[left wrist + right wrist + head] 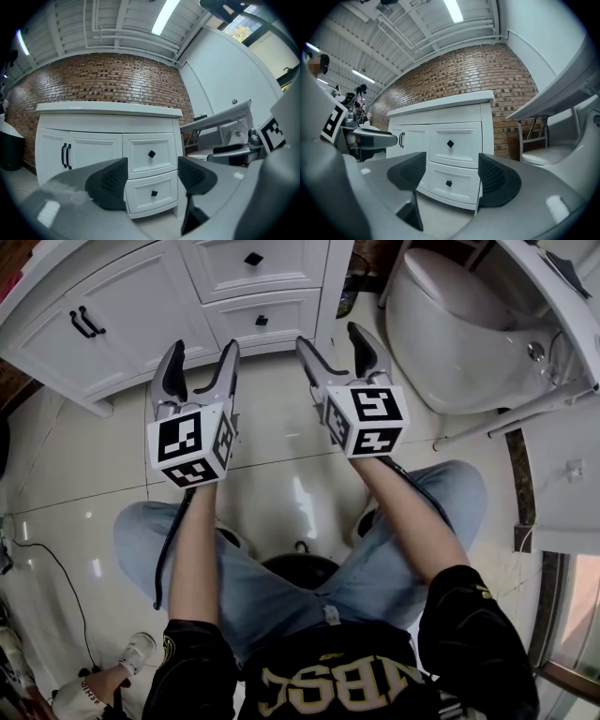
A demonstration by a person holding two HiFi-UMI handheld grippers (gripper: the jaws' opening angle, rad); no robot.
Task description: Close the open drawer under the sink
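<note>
The white vanity cabinet (141,306) stands ahead with two stacked drawers on its right side. The upper drawer (253,263) and the lower drawer (262,320) each carry a black square knob, and both fronts look flush with the cabinet face. My left gripper (202,357) is open, level and empty, a short way in front of the drawers. Beside it, my right gripper (330,338) is likewise open and empty. Between the left jaws the upper drawer (150,157) and lower drawer (154,199) show. The right gripper view frames the same upper (454,145) and lower (454,180) drawers.
Double doors with black bar handles (82,322) fill the cabinet's left half. A white toilet (459,324) stands to the right, with a white folding table (562,306) beyond it. A brick wall (103,79) rises behind the cabinet. Glossy floor tiles (272,427) lie below the grippers.
</note>
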